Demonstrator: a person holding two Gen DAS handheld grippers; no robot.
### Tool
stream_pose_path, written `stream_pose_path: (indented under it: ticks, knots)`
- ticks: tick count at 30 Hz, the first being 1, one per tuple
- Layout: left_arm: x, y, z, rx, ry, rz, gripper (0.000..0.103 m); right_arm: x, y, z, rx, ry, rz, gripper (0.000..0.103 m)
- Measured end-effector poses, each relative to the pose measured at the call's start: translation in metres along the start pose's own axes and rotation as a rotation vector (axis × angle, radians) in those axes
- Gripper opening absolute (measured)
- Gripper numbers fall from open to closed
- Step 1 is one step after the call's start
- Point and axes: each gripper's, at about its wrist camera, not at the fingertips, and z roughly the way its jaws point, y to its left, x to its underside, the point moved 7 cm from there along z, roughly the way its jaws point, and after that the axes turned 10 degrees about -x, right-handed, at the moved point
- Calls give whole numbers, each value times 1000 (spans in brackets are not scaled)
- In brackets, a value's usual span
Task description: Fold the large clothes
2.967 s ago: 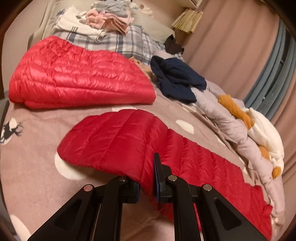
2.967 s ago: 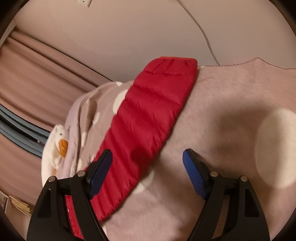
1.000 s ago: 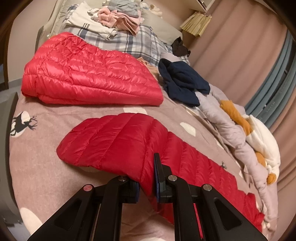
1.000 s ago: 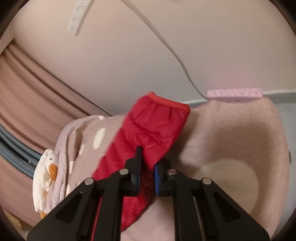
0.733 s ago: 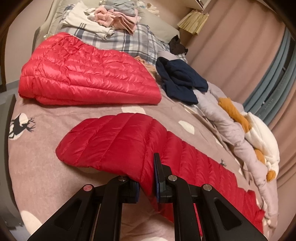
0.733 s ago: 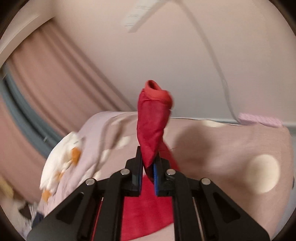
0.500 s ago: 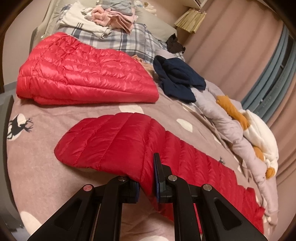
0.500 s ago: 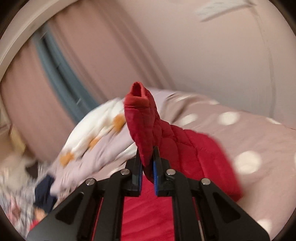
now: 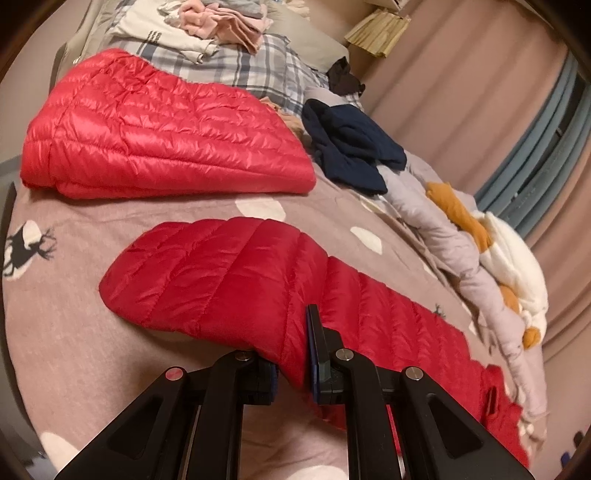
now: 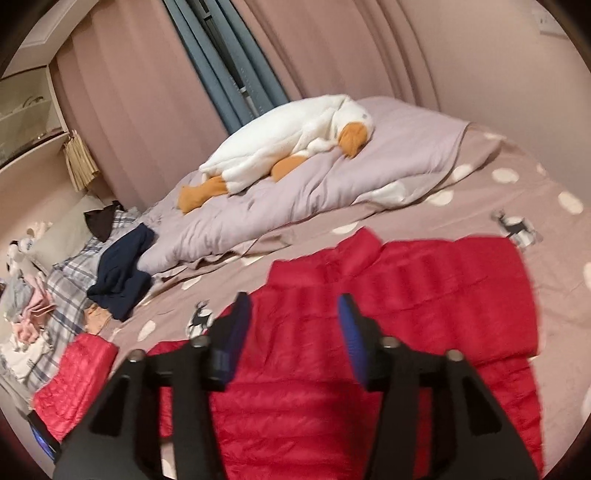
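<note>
The left gripper [image 9: 291, 354] sits at the bottom centre of its view, jaws pinched tight on a fold of the dark red down jacket [image 9: 236, 280]. That jacket lies across the bed [image 9: 66, 332], on the pinkish-brown cover with white dots and little deer. It runs from the middle of the frame down to the lower right corner.

Over to the right wrist view, a blurred frame. The right gripper [image 10: 295, 332] hangs over the jacket [image 10: 424, 302] at the bottom centre, jaws spread apart. They have just been opening, and nothing is clamped between them. The blue pads [image 10: 351, 332] stand clear, with the red cloth lying flat below. A folded panel of the jacket fills the right half of the frame.

In the left wrist view, a second, brighter red puffer jacket [image 9: 159, 129] sits folded at upper left, apart from the first. Beside it to the right is a navy garment [image 9: 351, 147]. A plaid pillow [image 9: 251, 62] at the top carries a heap of pale clothes [image 9: 207, 22]. A plush goose [image 10: 288, 140] lies on a lilac quilt [image 10: 332, 184] in the middle of the right wrist view, with curtains [image 10: 147, 92] behind.
</note>
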Motion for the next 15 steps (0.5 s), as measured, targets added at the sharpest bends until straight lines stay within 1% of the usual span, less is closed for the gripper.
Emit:
stream_pose_path:
  ticks: [1,2,3,4,5,6,7,8,10,12,13,15]
  knots:
    - [0,0,0,0,4,-2,12,-6,-6,-10,5,-19,-7,52]
    - [1,0,1,-5,9,2,12,-11,-2,-4,19,-30,-13,51]
    - [2,0,2,-10,10,6,12,-16,-6,-8,49,-39,-19,50]
    - [2,0,2,-14,9,8,12,-21,-15,-12,97,-46,-21,51]
    - [2,0,2,-18,8,10,12,-23,-30,-17,152,-53,-16,52]
    - [2,0,1,-21,8,10,12,-26,-44,-22,188,-61,-6,52]
    - [2,-1,0,-21,5,3,12,-30,-67,-27,218,-68,21,52]
    - [1,-1,-1,-19,2,-2,12,-30,-82,-31,229,-67,43,52]
    - [0,-3,-3,-20,-11,-4,12,-30,-114,-30,258,-44,89,52]
    - [0,-4,-3,-37,-18,10,12,-25,-142,-22,292,-19,119,52]
    - [0,-5,-4,-45,-24,19,12,-21,-152,-13,303,-5,124,52]
    - [-1,-7,-5,-58,-38,33,12,-4,-170,14,323,63,124,50]
